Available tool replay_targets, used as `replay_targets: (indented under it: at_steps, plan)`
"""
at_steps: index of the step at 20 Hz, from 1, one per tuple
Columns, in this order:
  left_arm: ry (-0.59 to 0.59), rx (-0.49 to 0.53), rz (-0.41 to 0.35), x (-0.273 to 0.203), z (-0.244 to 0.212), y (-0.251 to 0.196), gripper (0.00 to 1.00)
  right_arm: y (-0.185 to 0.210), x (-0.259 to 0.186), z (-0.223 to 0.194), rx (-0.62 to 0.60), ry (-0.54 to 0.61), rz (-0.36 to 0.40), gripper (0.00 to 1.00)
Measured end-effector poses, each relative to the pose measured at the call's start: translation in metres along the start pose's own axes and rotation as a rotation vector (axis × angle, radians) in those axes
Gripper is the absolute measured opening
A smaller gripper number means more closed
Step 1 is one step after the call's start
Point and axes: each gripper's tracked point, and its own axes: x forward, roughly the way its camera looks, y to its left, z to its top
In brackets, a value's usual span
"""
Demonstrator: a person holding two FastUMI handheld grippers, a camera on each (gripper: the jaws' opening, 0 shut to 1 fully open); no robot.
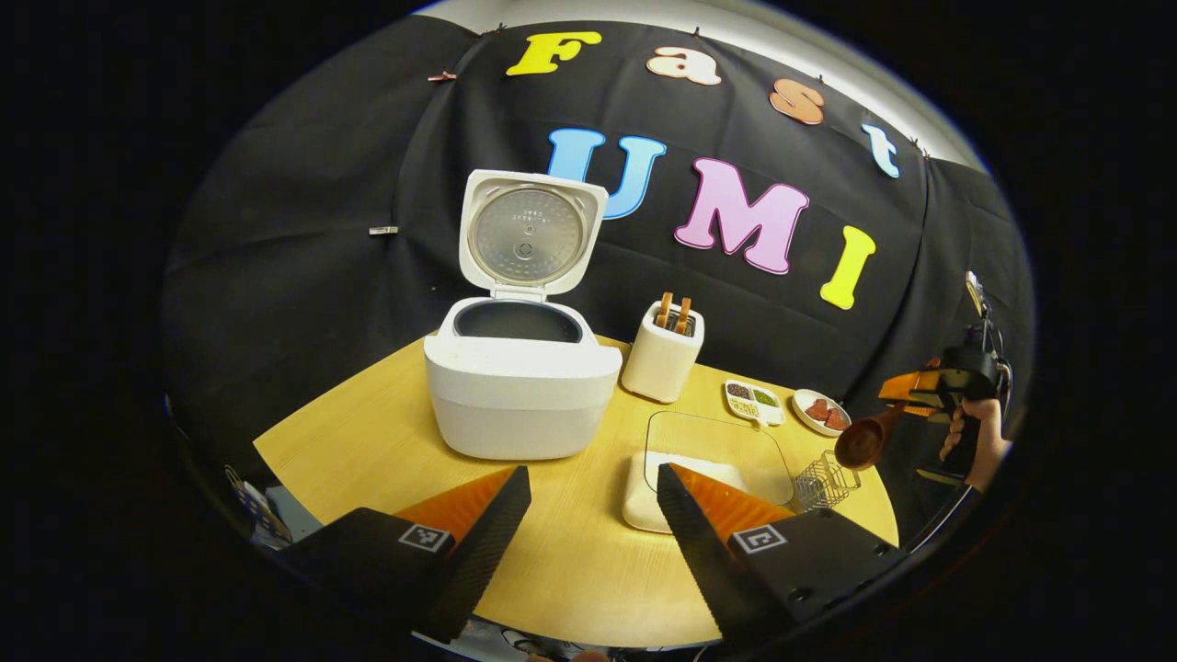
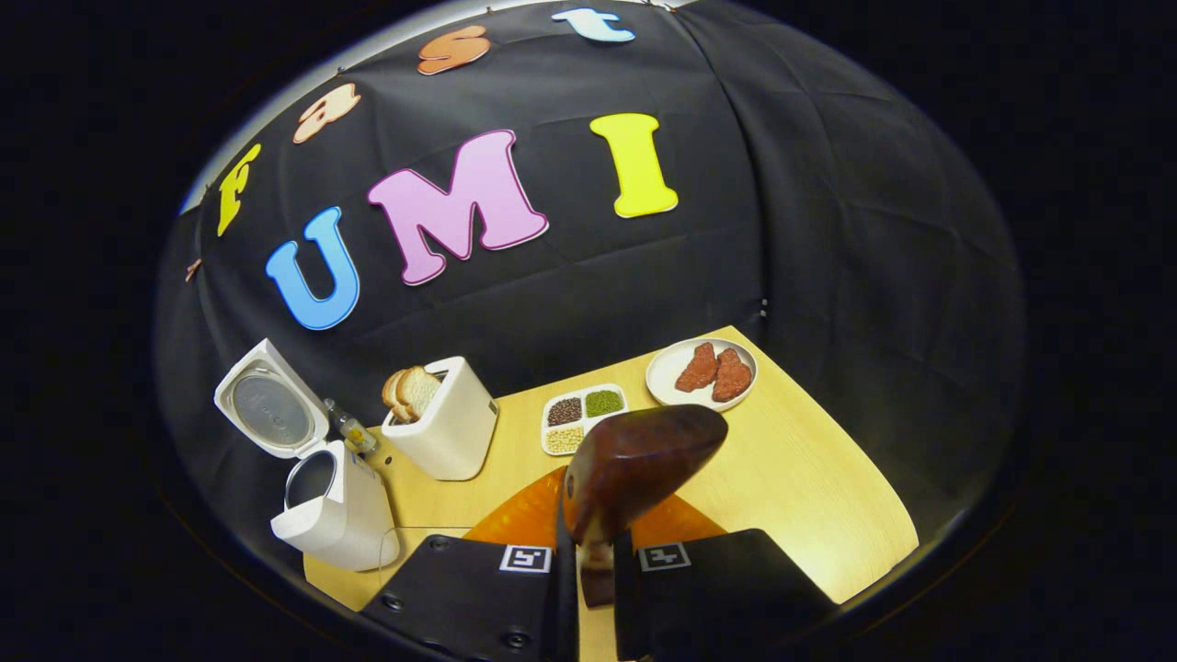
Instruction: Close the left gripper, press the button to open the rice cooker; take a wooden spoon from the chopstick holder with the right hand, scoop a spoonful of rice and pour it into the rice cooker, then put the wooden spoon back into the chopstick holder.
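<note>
Rice cooker (image 1: 521, 386) lid up. Left gripper (image 1: 593, 533) spread wide, empty; right gripper (image 2: 596, 561) clenched on wooden spoon (image 2: 634, 464) handle, held off table's right edge. Rec.: keep bowl level, dip into rice container (image 1: 713, 460) w/o tilting.

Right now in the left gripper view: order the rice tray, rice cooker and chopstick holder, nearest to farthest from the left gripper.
1. Rice tray, on the table just beyond the right-hand jaw of the left gripper.
2. Rice cooker, lid up, farther back and left of centre.
3. Chopstick holder, behind, to the right of the cooker and near the back wall.
</note>
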Motion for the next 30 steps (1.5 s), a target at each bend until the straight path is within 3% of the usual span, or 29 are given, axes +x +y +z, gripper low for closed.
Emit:
replay_targets:
  at_steps: [5, 14, 23, 30]
  plan:
    - [0.021, -0.027, -0.014, -0.001, -0.011, 0.03, 0.95, 0.056, -0.006, -0.004, -0.054, -0.012, 0.044, 0.2]
    - [0.057, 0.009, -0.029, 0.001, -0.011, 0.069, 0.96, 0.125, 0.013, -0.063, -0.106, 0.033, 0.091, 0.19]
    - [0.125, 0.057, -0.07, 0.009, -0.022, 0.076, 0.96, 0.126, 0.06, -0.119, -0.233, 0.037, 0.023, 0.2]
    - [0.154, 0.079, -0.115, 0.011, -0.036, 0.065, 0.96, 0.115, 0.063, -0.151, -0.327, 0.052, 0.007, 0.2]
